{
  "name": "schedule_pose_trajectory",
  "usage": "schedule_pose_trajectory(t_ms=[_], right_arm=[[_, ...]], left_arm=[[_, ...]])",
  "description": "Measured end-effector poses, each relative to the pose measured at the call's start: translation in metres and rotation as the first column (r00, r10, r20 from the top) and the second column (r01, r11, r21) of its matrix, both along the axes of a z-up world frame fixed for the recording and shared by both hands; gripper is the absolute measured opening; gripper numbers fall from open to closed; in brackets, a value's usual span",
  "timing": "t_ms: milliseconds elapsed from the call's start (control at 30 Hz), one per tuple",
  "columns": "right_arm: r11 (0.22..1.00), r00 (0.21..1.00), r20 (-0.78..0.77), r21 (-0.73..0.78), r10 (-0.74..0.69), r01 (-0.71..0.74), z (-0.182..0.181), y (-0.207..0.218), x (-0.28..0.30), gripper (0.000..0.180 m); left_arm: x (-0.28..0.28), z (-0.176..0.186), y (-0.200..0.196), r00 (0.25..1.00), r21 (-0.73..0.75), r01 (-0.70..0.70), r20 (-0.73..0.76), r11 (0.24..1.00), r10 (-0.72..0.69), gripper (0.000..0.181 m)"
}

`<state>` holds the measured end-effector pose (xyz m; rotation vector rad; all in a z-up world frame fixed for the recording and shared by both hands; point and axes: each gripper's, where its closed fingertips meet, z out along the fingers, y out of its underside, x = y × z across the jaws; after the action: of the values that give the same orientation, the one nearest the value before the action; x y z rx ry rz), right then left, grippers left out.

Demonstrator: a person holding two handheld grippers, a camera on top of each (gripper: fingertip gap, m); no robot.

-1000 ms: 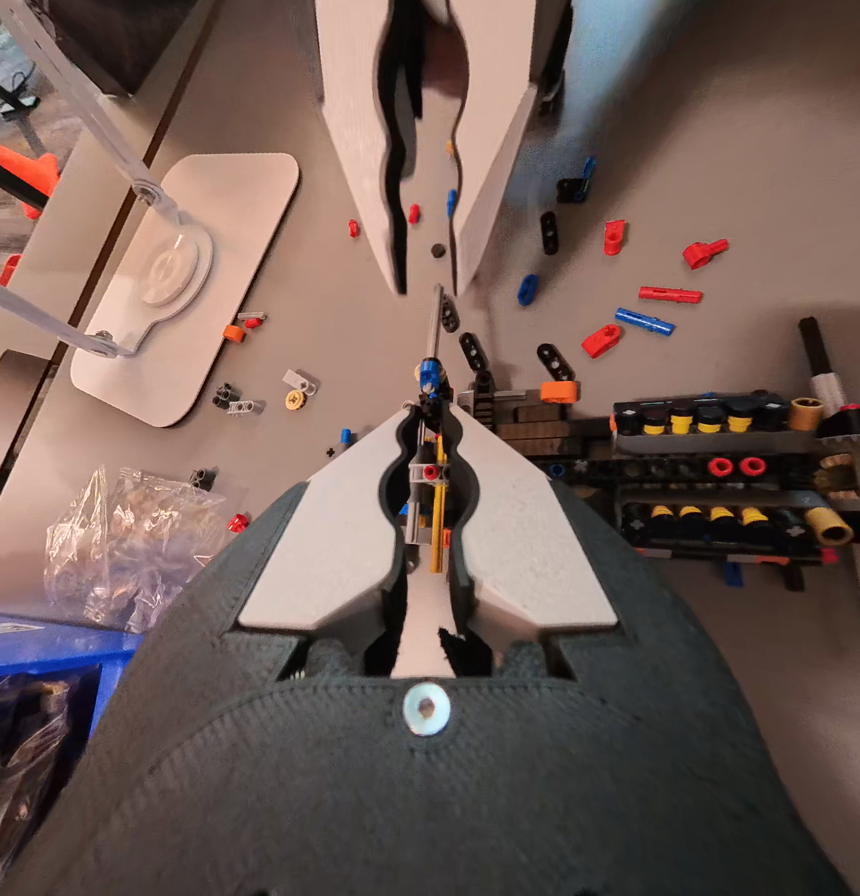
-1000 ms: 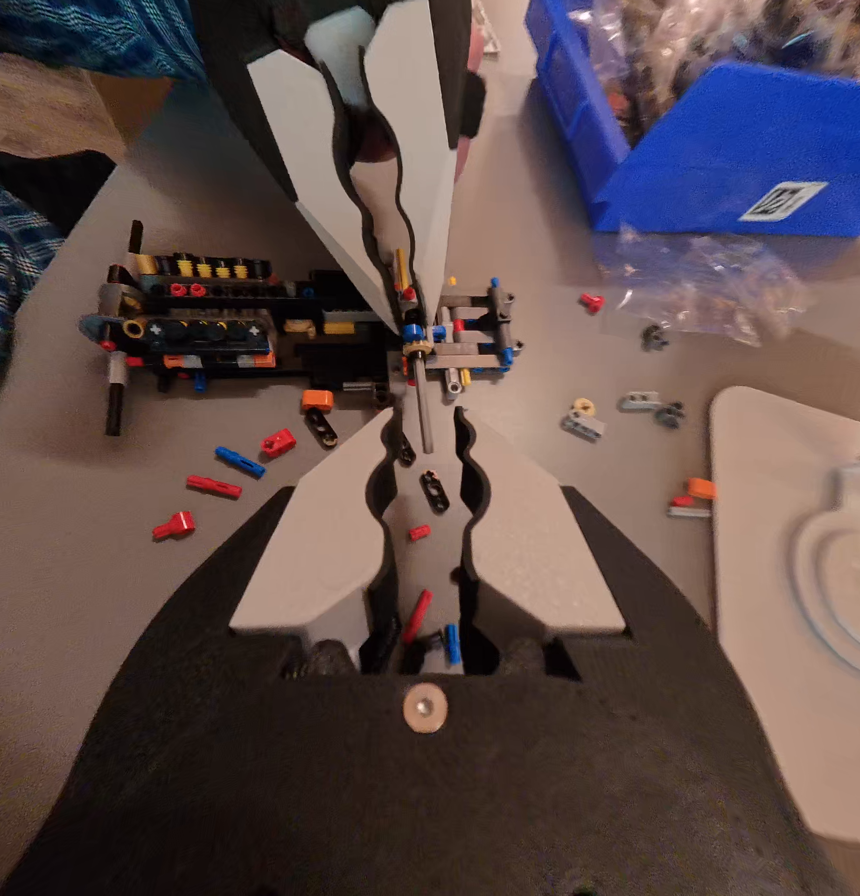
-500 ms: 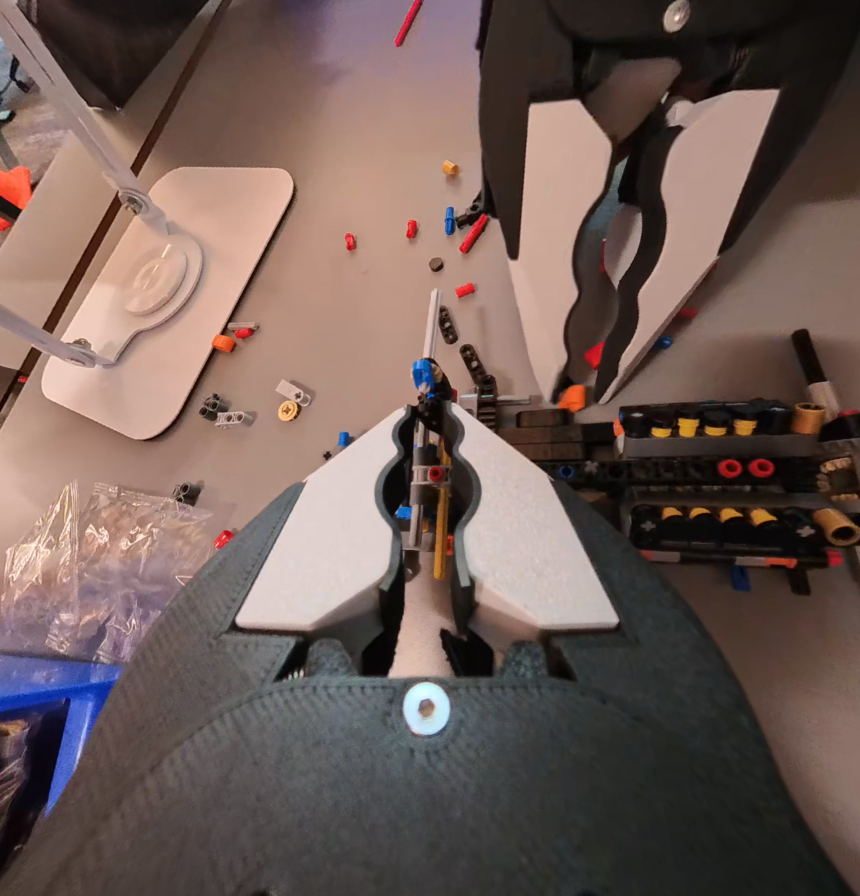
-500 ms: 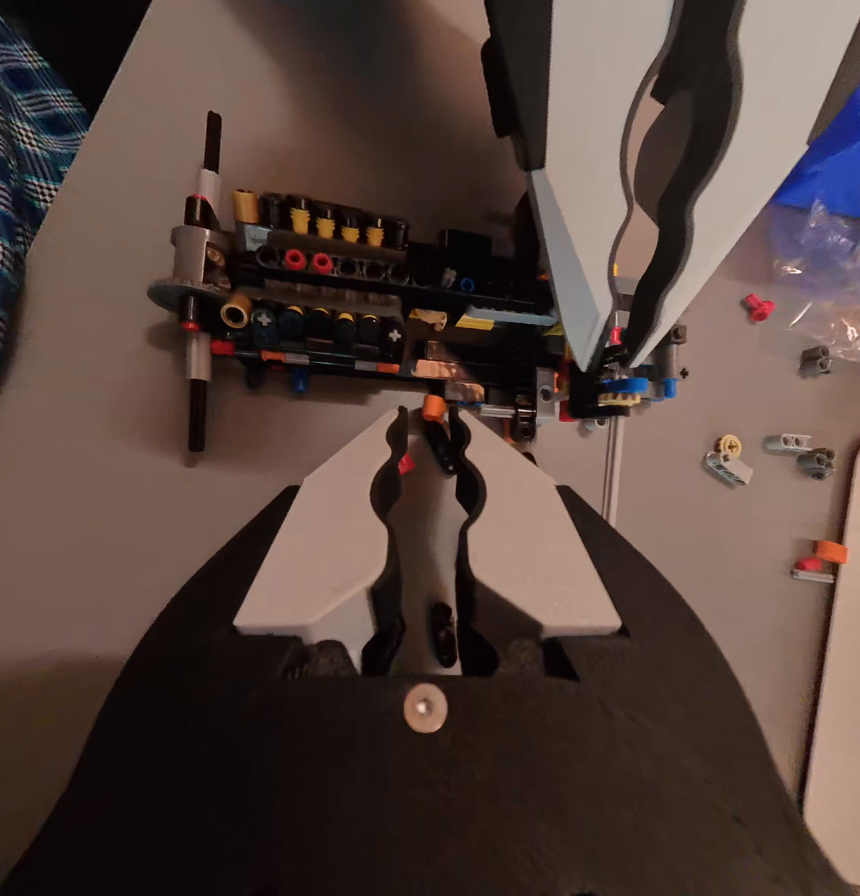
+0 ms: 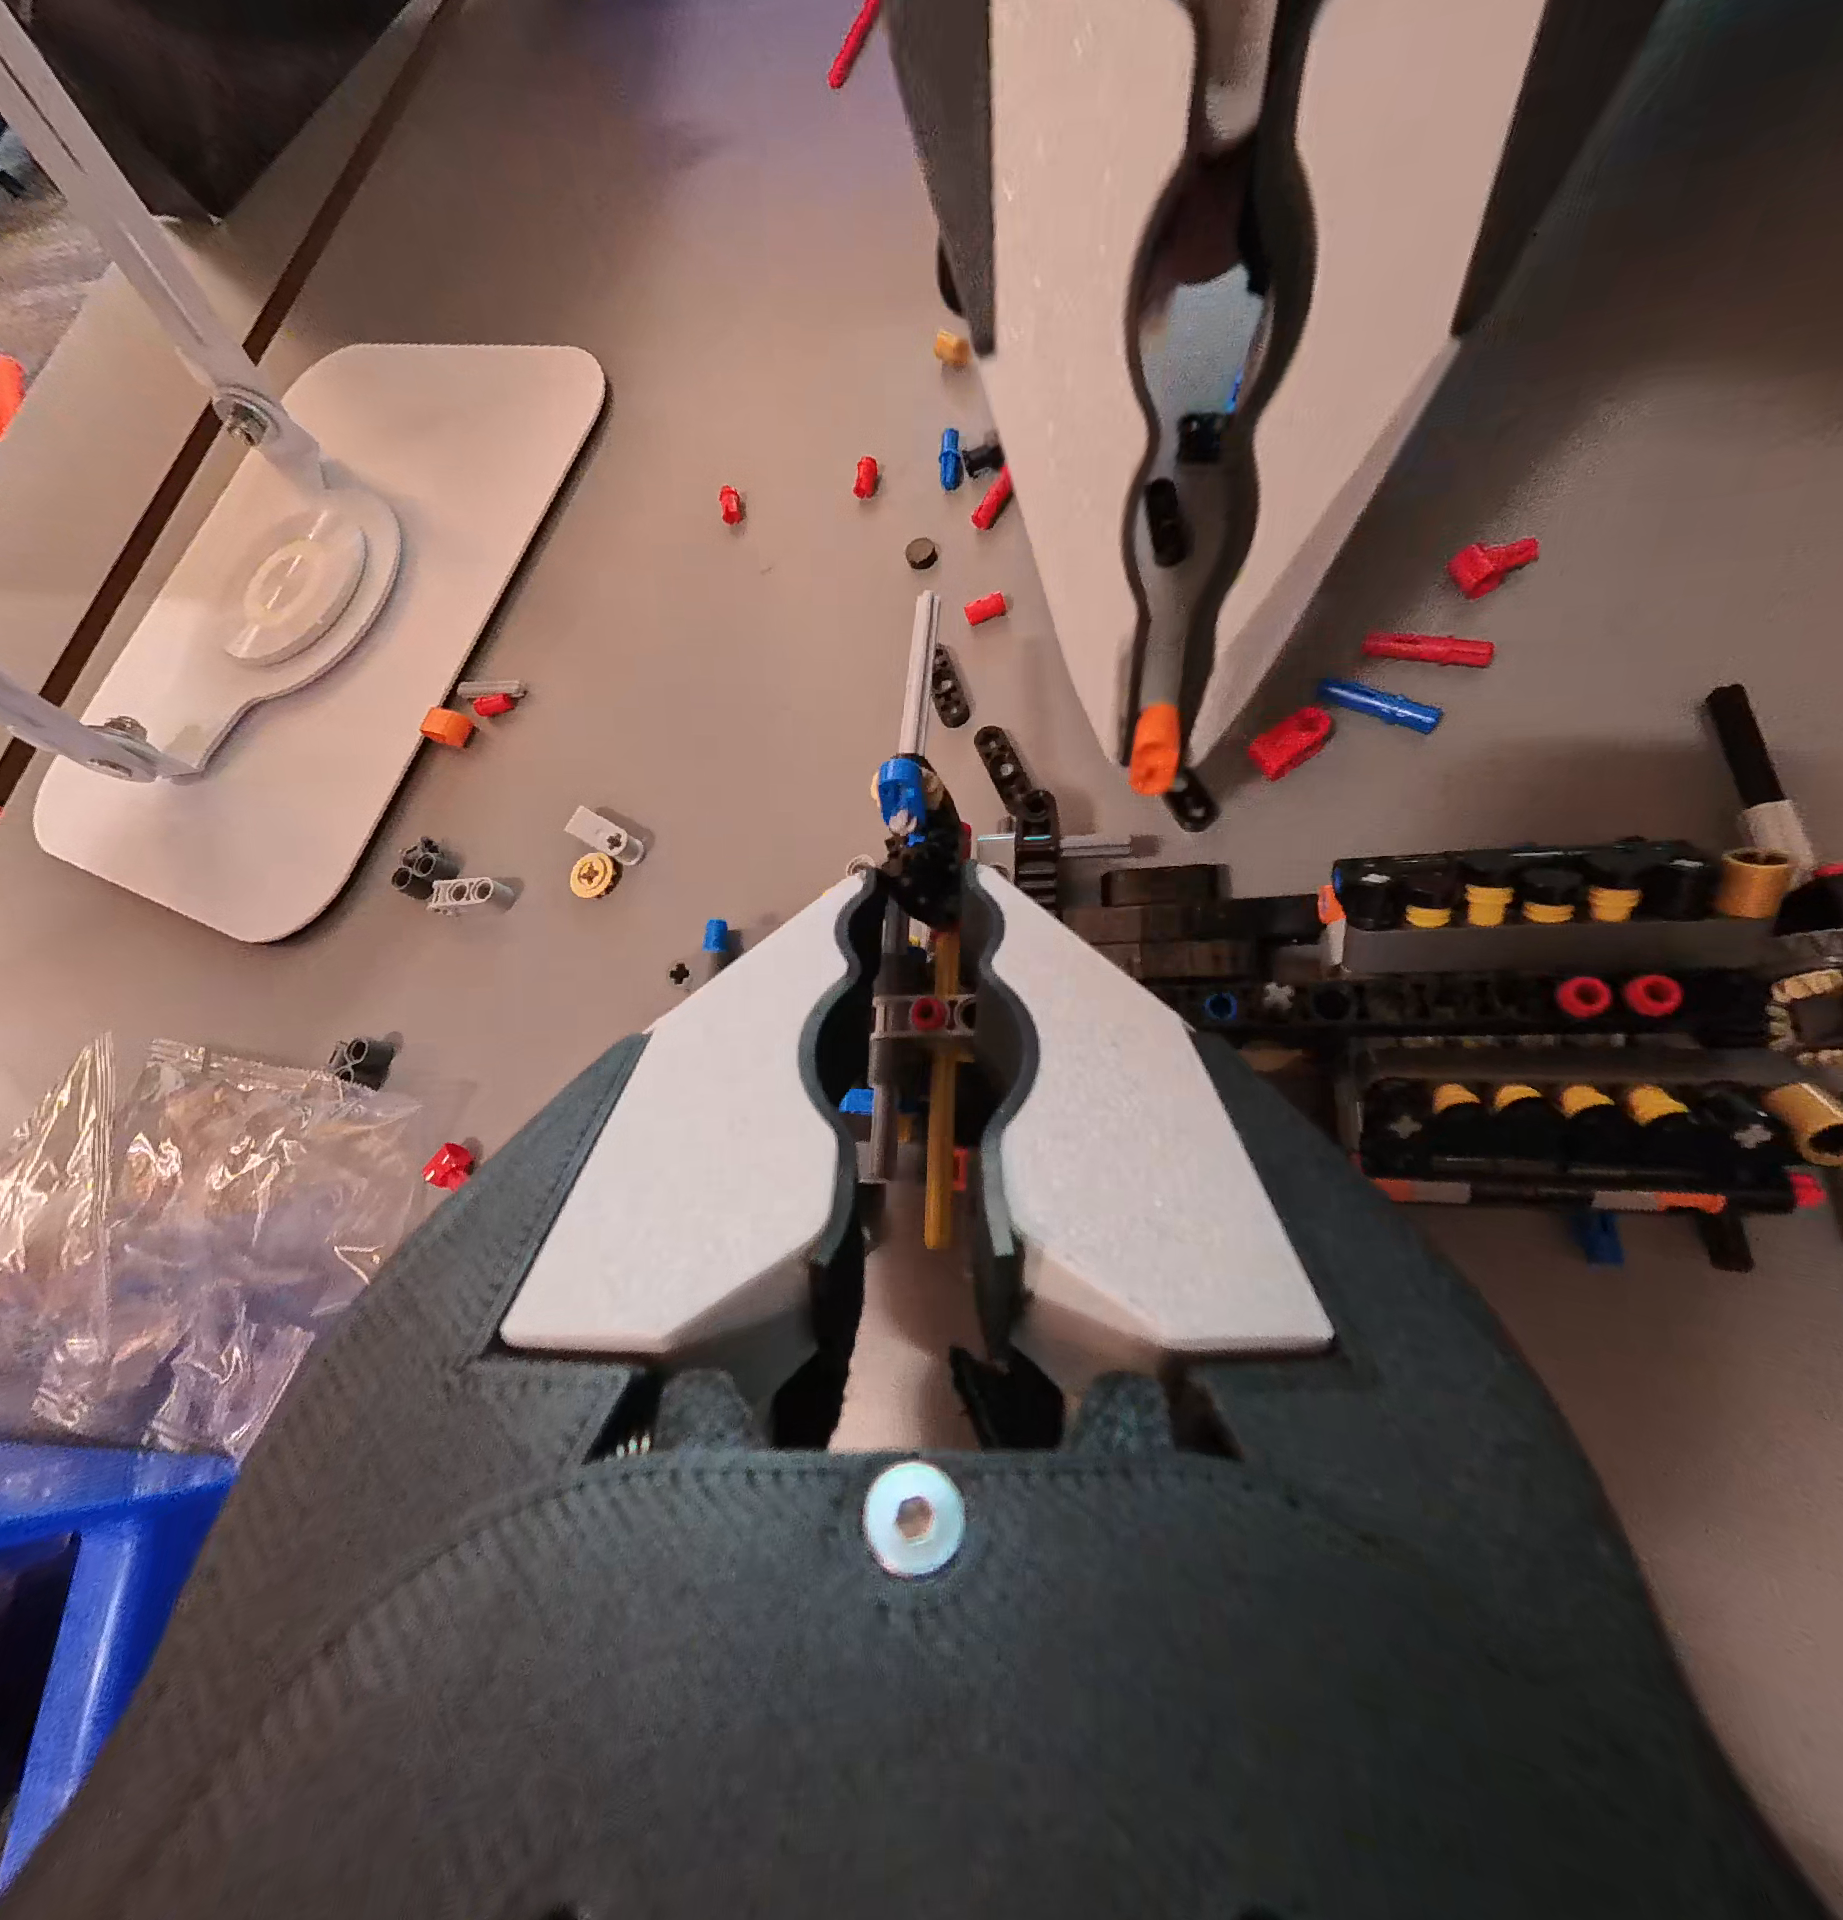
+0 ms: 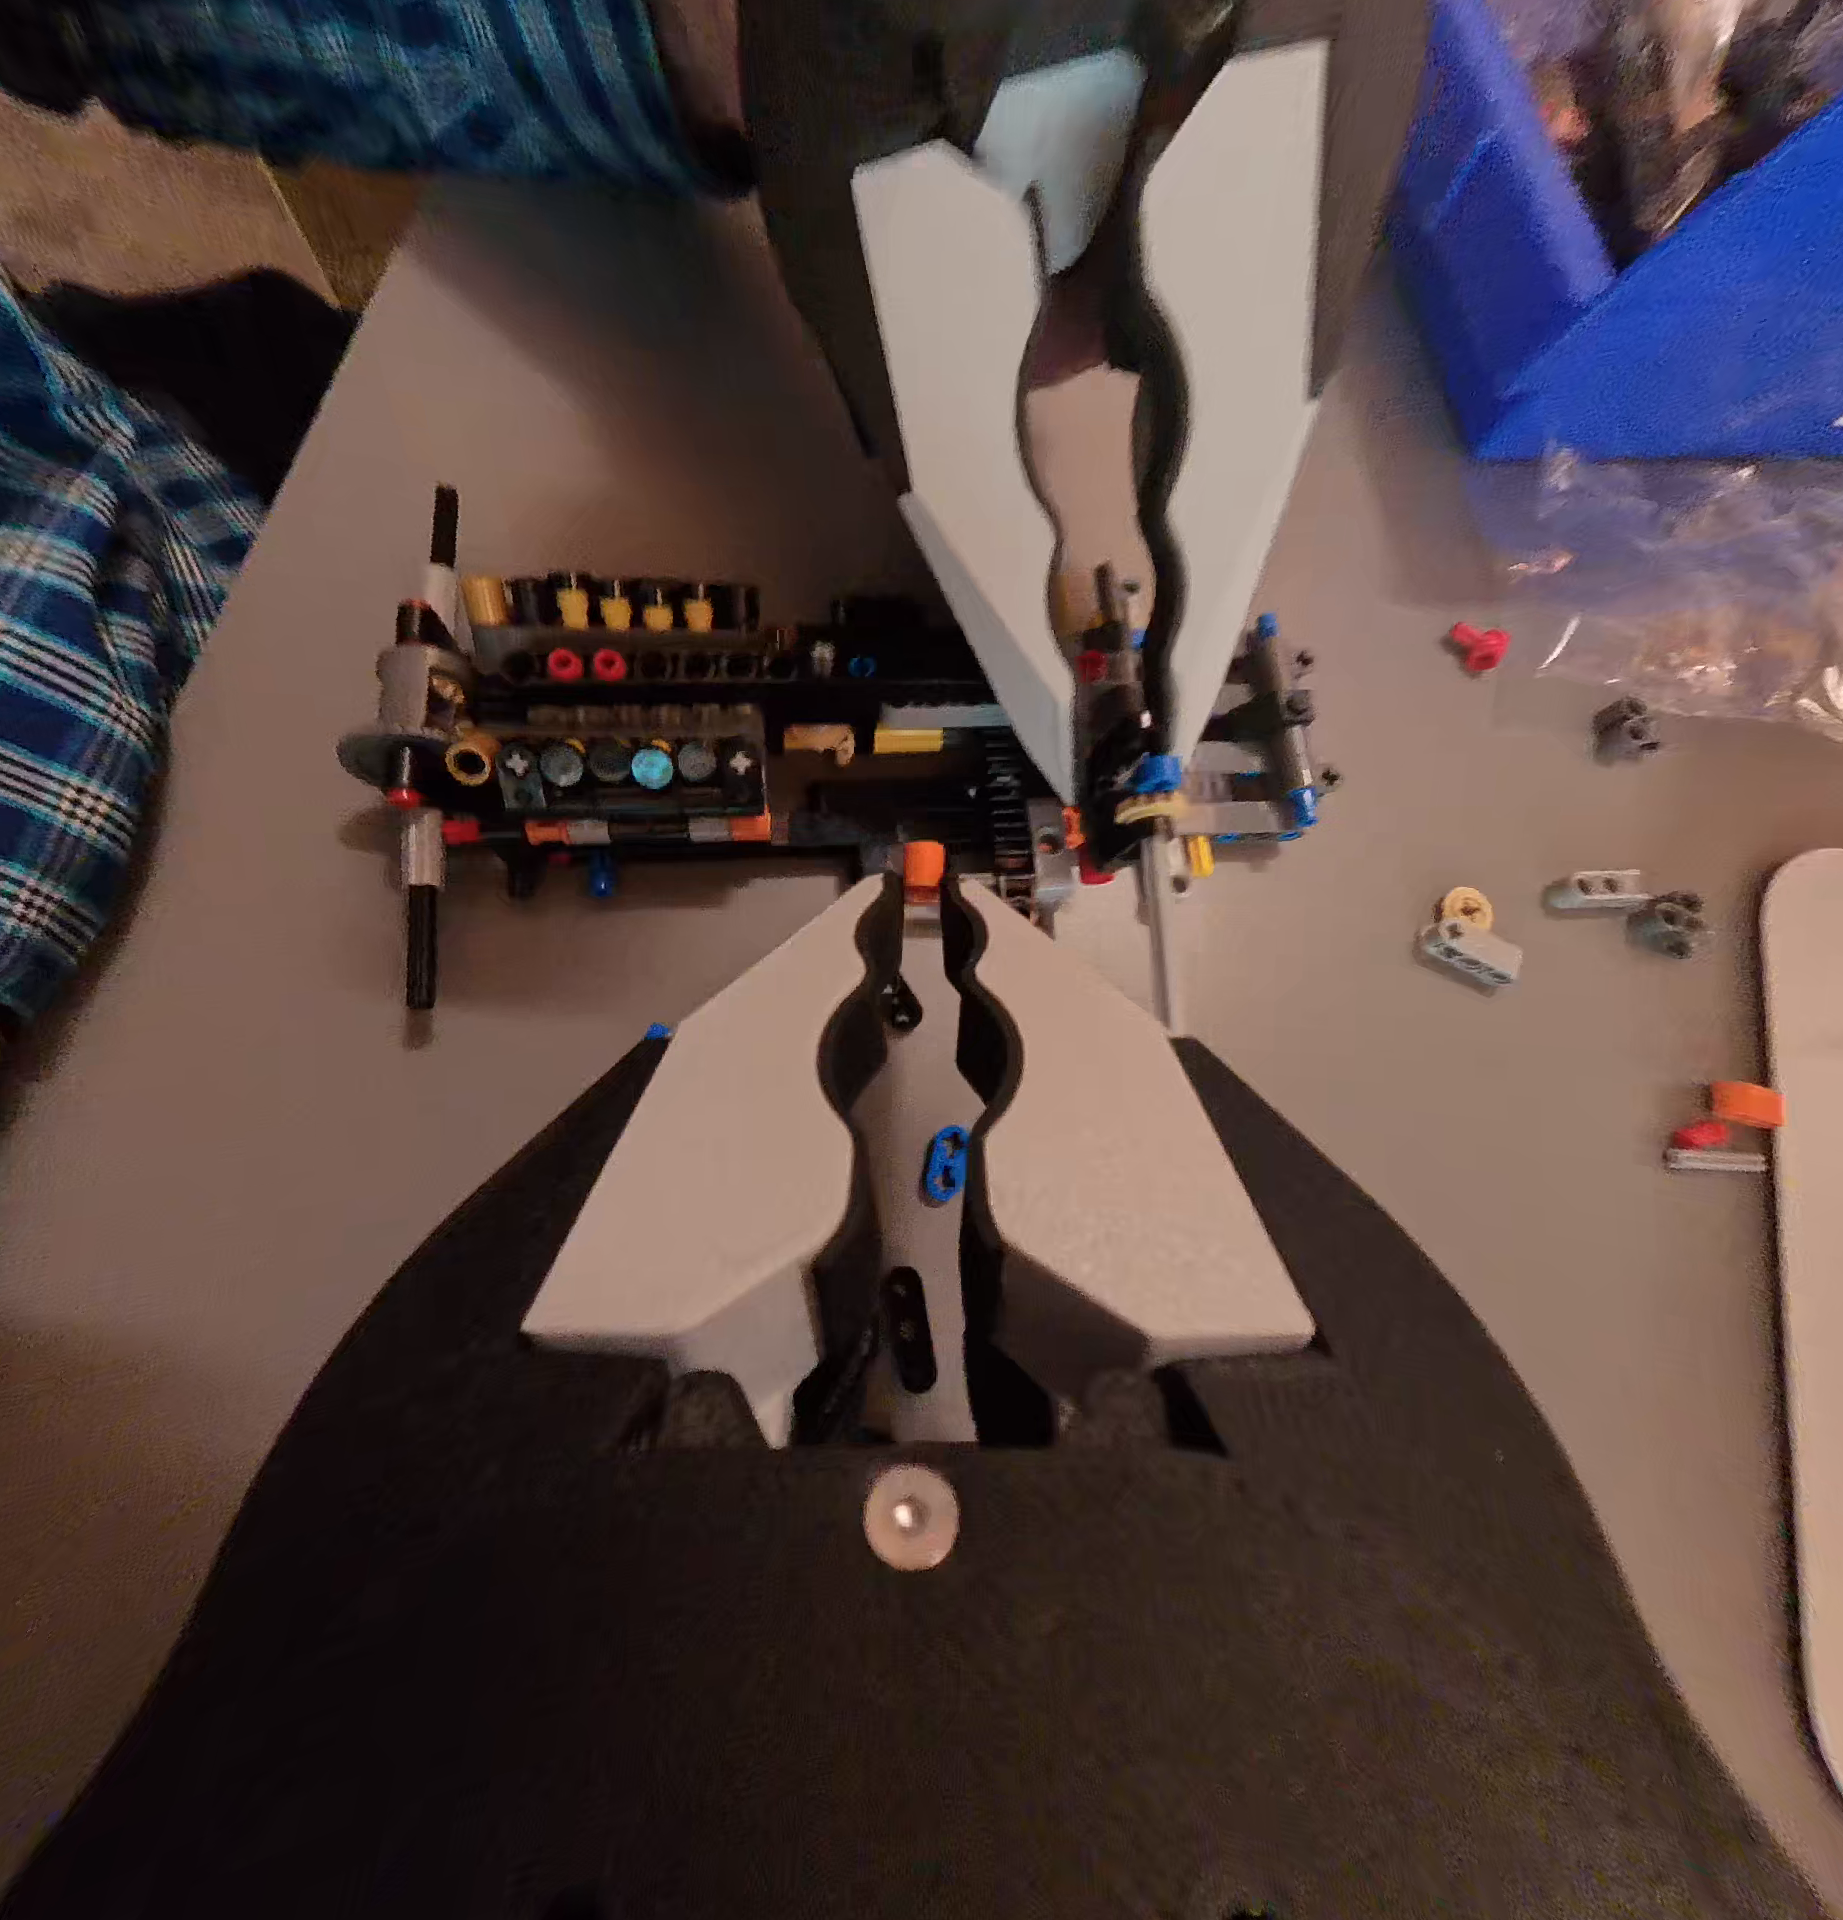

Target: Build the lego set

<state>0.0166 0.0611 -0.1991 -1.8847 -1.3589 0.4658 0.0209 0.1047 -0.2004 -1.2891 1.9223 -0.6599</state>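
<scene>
My left gripper (image 5: 922, 883) is shut on a small sub-assembly (image 5: 922, 1013) made of a grey frame, a yellow axle, a blue bush and a long grey axle pointing forward. It holds this at the left end of the long black main build (image 5: 1519, 997). My right gripper (image 6: 919, 883) is shut on a small orange piece (image 6: 923, 864) at its tips, just in front of the main build (image 6: 668, 727). In the left wrist view the right gripper (image 5: 1161, 743) comes down from the top with the orange piece (image 5: 1154, 748) sticking out of its tips. In the right wrist view the left gripper (image 6: 1114, 800) holds the sub-assembly (image 6: 1239, 790).
Loose red, blue and black pins and beams (image 5: 1395, 649) lie scattered on the grey table. There is a clear plastic bag (image 5: 169, 1226), a blue bin (image 6: 1675, 312), a white stand base (image 5: 314, 623) and a person's plaid sleeve (image 6: 65, 623) at the table's edge.
My right gripper swung from the long grey axle over to the orange piece beside the build, shut on it and drew it away. My left gripper kept holding the sub-assembly.
</scene>
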Motion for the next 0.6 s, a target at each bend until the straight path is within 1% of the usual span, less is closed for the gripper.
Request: schedule_pose_trajectory(t_ms=[33,233,300,600], right_arm=[[1.0,1.0,-0.022,0.006,0.002,-0.002,0.006,0.001,0.0,0.004],[0.996,0.999,-0.05,0.088,0.013,-0.009,0.028,0.013,0.002,0.003],[0.997,0.996,-0.084,0.081,0.011,-0.004,0.032,0.016,0.002,0.003],[0.993,0.999,-0.046,0.114,0.004,0.002,0.032,0.023,0.001,0.004]], left_arm=[[0.0,0.0,0.0,1.0,0.001,0.001,0.0,1.0,-0.001,0.012],[0.0,-0.001,-0.002,1.0,-0.004,0.005,0.007,1.0,-0.005,0.017],[0.0,0.0,-0.002,1.0,-0.005,0.005,0.011,1.0,-0.005,0.018],[-0.001,-0.004,-0.003,1.0,-0.007,0.011,0.004,1.0,-0.011,0.022]])
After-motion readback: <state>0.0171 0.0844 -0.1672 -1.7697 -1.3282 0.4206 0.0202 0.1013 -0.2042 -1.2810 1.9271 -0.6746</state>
